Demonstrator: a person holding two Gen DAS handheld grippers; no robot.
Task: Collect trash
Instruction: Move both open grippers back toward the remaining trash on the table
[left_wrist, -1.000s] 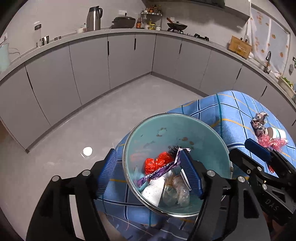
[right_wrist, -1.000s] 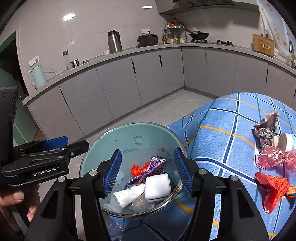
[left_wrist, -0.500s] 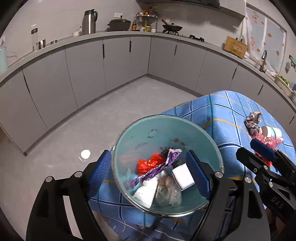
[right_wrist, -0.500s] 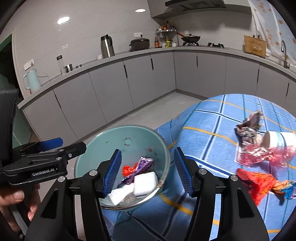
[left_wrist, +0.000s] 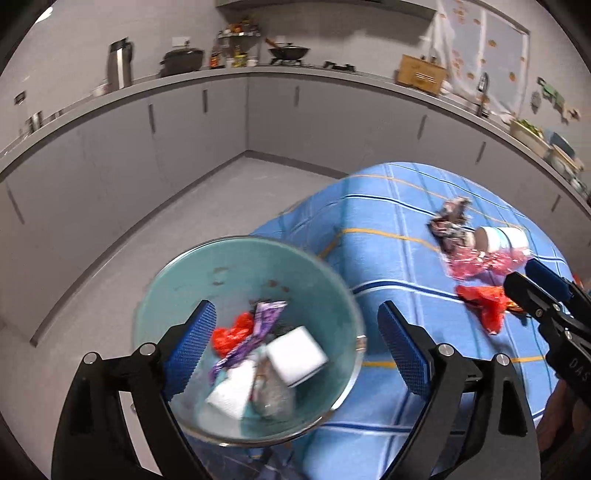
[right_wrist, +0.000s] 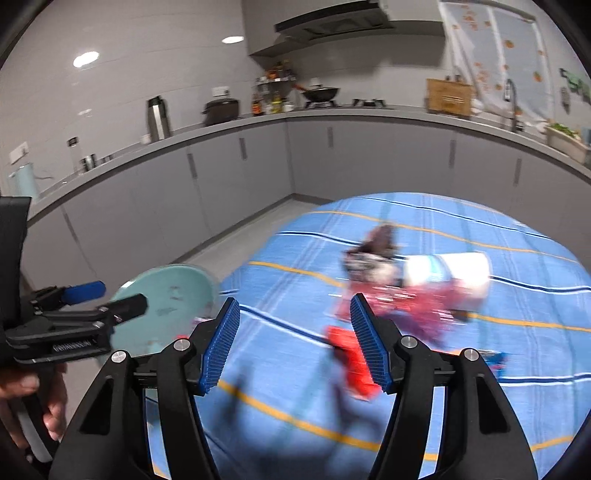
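Your right hand-held gripper (right_wrist: 294, 341) is hovering with its jaws apart and nothing between them, pointing across the blue checked counter (right_wrist: 480, 236) at the litter left on it. The nearest piece, a crumpled red wrapper (right_wrist: 349, 356), is lying just ahead of the gripper's right finger and slightly to that side; motion blur is hiding its outline, so its long axis cannot be told here, though in the left view the same red wrapper (left_wrist: 484, 304) is running roughly diagonal. Beyond it, a pink cellophane scrap (right_wrist: 417, 304), a white cup (right_wrist: 458, 271) tipped on its side and a dark patterned wrapper (right_wrist: 373, 254) are clustering together. Your left hand-held gripper (left_wrist: 297, 347) is also standing open and empty, looking down over the teal bowl (left_wrist: 236, 266) at the counter's edge, which is already holding a white block, tissue, and purple and red wrappers. The right hand looks the nearer to the red wrapper, so that pick probably falls to it.
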